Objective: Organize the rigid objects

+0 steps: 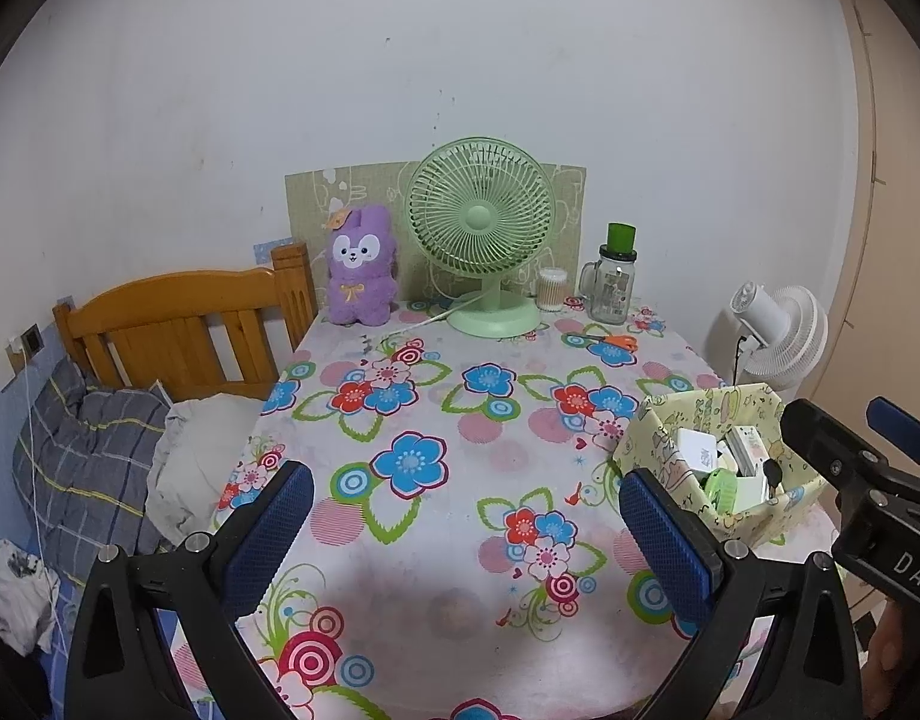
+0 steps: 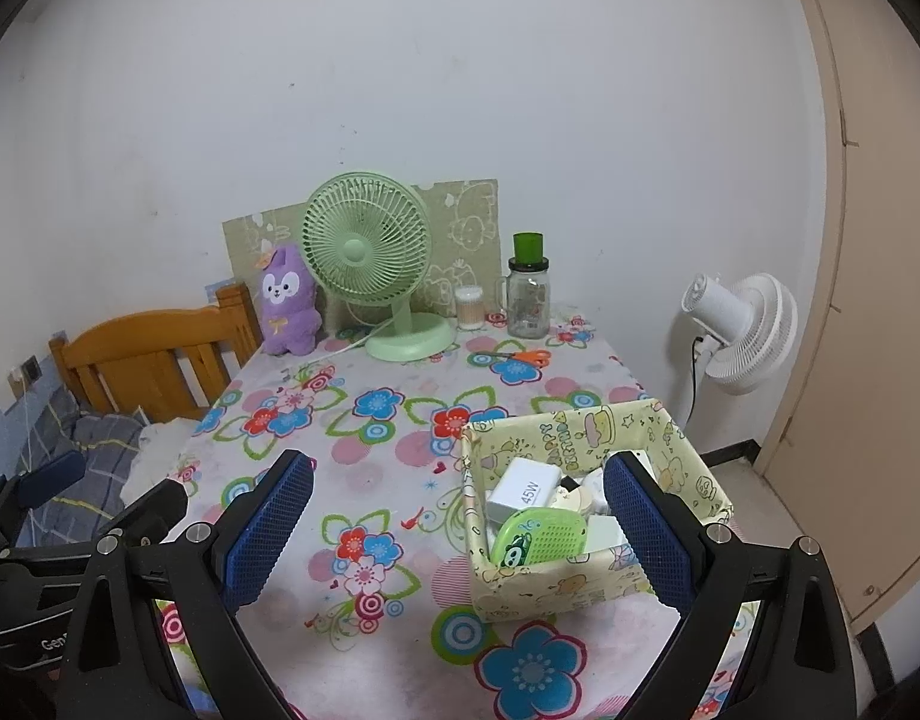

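A yellow cartoon-print box [image 1: 754,402] [image 2: 580,426] stands on the right of the floral table. It holds a white 45W charger [image 2: 523,489] [image 1: 697,450], a green perforated case [image 2: 541,534] and other small items. Orange-handled scissors [image 1: 610,341] [image 2: 523,357] lie further back near a glass jar with a green lid [image 1: 615,285] [image 2: 528,294]. My left gripper [image 1: 466,492] hovers open over the middle of the cloth, left of the box. My right gripper [image 2: 458,474] is open too, its right finger in front of the box. Neither holds anything.
Along the back wall stand a green desk fan [image 1: 481,222] [image 2: 364,252], a purple plush [image 1: 361,267] [image 2: 286,303] and a cotton-swab tub [image 1: 551,289] [image 2: 470,309]. A bed with a wooden headboard [image 1: 178,324] borders the table's left. A white floor fan [image 2: 739,330] stands right.
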A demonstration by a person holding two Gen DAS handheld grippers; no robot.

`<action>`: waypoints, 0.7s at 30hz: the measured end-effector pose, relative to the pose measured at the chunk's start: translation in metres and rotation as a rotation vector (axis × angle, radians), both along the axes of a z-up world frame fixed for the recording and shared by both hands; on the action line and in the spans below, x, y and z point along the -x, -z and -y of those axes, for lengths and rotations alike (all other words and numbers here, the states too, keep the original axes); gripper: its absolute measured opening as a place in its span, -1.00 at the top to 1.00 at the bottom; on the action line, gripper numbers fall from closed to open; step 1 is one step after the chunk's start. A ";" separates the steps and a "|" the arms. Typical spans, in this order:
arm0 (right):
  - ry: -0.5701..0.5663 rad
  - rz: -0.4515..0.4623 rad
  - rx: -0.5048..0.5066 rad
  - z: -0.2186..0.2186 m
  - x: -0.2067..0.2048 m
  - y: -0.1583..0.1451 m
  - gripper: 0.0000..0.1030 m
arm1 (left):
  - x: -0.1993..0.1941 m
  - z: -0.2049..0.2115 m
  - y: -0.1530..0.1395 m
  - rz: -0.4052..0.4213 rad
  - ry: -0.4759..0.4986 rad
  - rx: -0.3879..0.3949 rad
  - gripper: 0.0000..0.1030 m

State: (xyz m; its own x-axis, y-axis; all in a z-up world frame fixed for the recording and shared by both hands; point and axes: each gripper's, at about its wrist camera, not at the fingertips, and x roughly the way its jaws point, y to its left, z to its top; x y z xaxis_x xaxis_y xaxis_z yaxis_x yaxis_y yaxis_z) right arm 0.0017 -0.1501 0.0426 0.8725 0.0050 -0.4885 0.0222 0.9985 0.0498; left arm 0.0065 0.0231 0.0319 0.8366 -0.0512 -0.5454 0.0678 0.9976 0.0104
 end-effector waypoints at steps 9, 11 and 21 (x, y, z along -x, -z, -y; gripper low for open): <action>0.000 -0.005 0.012 -0.001 -0.001 0.004 -0.92 | 0.000 0.002 0.004 -0.002 0.005 -0.009 -1.00; 0.001 -0.006 0.015 0.000 -0.002 0.004 -0.92 | -0.001 0.000 0.005 -0.007 0.002 -0.005 -0.99; -0.004 0.004 0.024 -0.001 -0.004 0.007 -0.92 | -0.004 -0.001 0.007 -0.011 0.001 -0.003 -0.99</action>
State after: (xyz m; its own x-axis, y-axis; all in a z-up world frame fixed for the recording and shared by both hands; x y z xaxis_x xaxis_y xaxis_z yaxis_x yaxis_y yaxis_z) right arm 0.0053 -0.1491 0.0355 0.8746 -0.0031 -0.4848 0.0179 0.9995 0.0259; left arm 0.0109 0.0245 0.0246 0.8304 -0.0504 -0.5549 0.0693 0.9975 0.0130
